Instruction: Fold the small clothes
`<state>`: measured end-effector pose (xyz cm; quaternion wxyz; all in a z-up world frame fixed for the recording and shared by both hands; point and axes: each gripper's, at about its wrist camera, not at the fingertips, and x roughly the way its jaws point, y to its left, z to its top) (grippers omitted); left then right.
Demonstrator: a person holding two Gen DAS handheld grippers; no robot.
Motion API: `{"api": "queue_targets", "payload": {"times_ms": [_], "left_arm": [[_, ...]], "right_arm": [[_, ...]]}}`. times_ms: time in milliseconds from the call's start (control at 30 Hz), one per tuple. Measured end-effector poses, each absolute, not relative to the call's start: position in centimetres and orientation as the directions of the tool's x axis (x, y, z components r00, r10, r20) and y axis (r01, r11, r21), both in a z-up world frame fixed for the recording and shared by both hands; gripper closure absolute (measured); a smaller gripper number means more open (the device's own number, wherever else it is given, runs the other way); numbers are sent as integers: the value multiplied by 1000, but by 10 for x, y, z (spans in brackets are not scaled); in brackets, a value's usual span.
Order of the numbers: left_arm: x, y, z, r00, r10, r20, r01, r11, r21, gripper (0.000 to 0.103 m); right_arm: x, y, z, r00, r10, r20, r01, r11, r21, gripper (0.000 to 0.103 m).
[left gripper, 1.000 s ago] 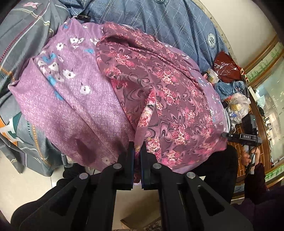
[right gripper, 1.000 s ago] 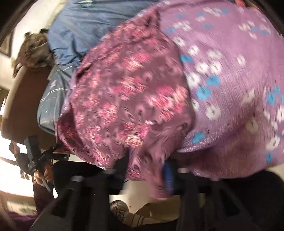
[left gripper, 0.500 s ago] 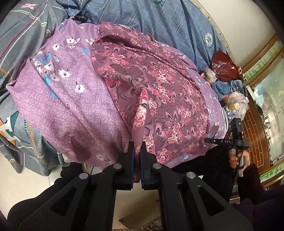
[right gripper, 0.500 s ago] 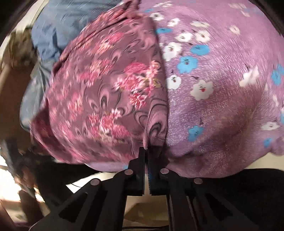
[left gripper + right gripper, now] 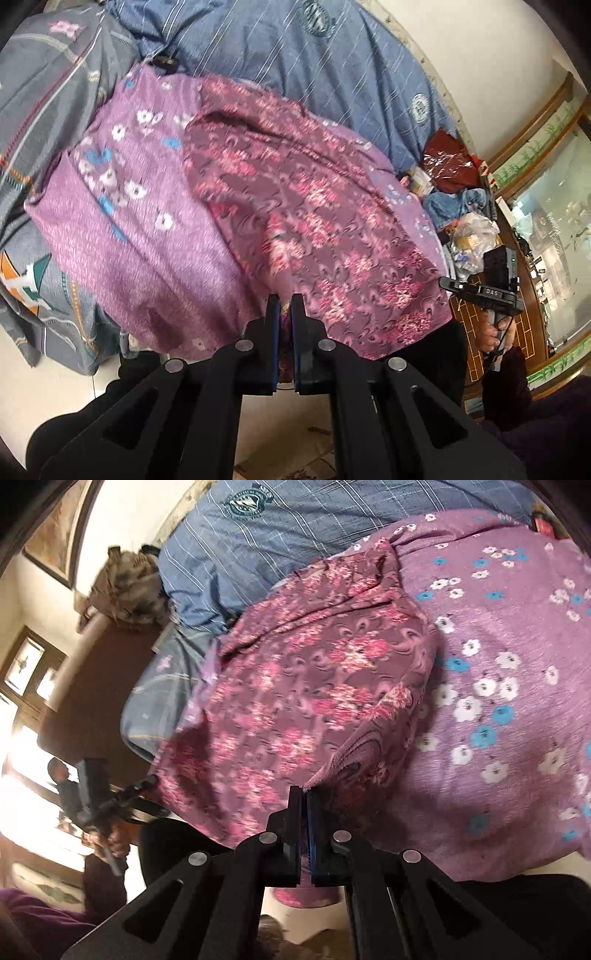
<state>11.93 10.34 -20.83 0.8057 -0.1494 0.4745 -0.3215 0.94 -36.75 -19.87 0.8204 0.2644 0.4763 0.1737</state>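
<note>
My left claw (image 5: 283,308) and right claw (image 5: 304,797) each pinch the near hem of the flowered garment (image 5: 314,206), which stretches away from me.

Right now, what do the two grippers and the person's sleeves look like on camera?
Both the left gripper and right gripper are matte black, with angular linkage arms, silver round rivets and blue-lined finger pads. The right one's handle bears white "DAS" lettering and a dangling cable. Sleeves look dark purple.
</note>
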Motion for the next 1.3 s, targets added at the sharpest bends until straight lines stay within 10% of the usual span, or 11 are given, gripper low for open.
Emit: {"api": "queue_targets", "payload": {"times_ms": [500,733,833,900,967,1167,1300], "left_arm": [[265,111,-126,445,-726,-524,334,678,-655,103],[400,97,-153,497,-629,-599,203,755,-624,103],[388,76,-173,461,-639,-616,249,760,-601,103],[357,64,-187,428,-606,-671,281,794,-539,101],[326,60,-193,408,-591,-696,308,806,-505,101],[215,64,-196,383,-597,-705,287,802,-523,42],[171,43,-213,336,-602,-724,276,798,-535,38]], "right_arm": [[149,-418,-116,704,479,-525,0,739,673,101],[306,-458,-148,746,299,-595,161,786,597,101],[333,-472,-187,710,287,-643,236,763,601,92],[330,-479,-211,684,327,-652,258,727,636,61],[314,-486,-221,709,318,-629,268,704,658,55],[259,-470,-204,755,339,-562,191,706,682,48],[222,-449,-193,783,322,-532,155,727,669,42]]}}
